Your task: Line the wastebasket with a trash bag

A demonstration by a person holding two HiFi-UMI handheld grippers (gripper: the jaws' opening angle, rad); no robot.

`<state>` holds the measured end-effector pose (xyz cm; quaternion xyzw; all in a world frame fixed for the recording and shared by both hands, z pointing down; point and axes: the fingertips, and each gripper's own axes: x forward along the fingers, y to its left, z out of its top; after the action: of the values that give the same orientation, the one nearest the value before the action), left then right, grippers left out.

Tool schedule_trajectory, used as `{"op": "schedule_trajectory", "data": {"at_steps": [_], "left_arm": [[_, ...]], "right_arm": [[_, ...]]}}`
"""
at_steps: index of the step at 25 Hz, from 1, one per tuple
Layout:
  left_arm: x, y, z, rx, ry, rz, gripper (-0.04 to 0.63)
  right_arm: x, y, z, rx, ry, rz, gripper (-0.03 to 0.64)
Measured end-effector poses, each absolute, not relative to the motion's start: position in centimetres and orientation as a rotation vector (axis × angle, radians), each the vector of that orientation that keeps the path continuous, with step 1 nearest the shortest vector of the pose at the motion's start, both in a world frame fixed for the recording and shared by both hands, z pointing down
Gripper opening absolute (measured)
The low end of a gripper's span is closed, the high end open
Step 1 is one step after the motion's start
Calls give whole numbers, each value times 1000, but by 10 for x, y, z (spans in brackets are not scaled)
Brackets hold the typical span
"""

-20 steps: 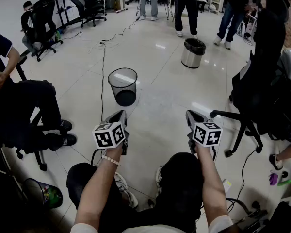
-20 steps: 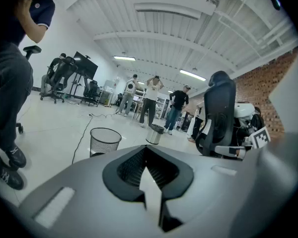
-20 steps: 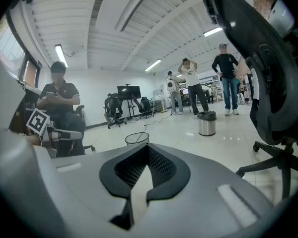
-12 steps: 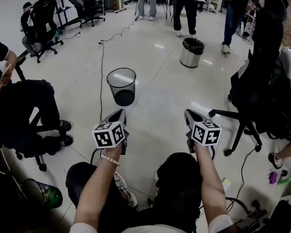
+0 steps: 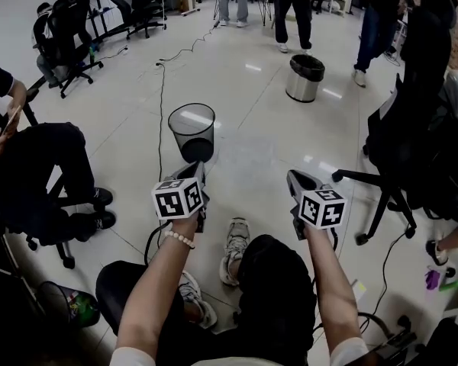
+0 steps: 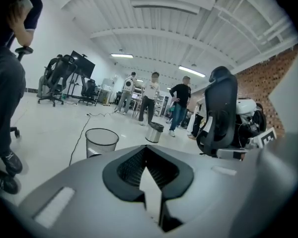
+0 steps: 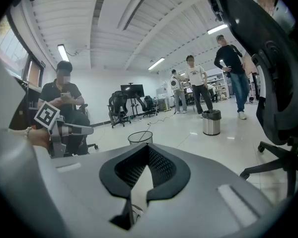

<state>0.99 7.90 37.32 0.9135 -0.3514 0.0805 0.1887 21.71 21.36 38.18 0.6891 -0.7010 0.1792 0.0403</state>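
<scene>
In the head view, one black mesh wastebasket (image 5: 191, 132) stands upright on the shiny floor (image 5: 252, 147). Its long axis is vertical and its open mouth points up. It sits just ahead of the left gripper (image 5: 195, 171), beside a black cable (image 5: 161, 120) that runs across the floor. One steel bin (image 5: 305, 78) stands farther off, well apart from it. There are two grippers. The right gripper (image 5: 296, 178) is held level with the left one, with bare floor between them.

In the left gripper view, the left gripper (image 6: 147, 153) has its jaws pressed together with nothing between them. The wastebasket (image 6: 101, 142) rises upright past them on the left, and the steel bin (image 6: 155, 132) is behind it.

In the right gripper view, the right gripper (image 7: 148, 153) likewise has its jaws together and is empty. The single wastebasket (image 7: 140, 137) stands upright straight ahead, with the steel bin (image 7: 211, 122) off to the right.
</scene>
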Motion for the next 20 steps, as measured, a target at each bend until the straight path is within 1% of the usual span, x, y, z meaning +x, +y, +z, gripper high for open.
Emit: {"op": "schedule_trajectory", "data": {"at_steps": [8,16,20], "left_arm": [[56,48,391,2573,-987,276,11],[65,1,448,2520,-877,300,11],[69,-10,479,2493,-831,344,12]], "right_arm": [[242,171,407,2082,-2159,603,2],[259,99,444,2011,-2121,645,3],[263,82,455,2023,-2093,648,3]]}}
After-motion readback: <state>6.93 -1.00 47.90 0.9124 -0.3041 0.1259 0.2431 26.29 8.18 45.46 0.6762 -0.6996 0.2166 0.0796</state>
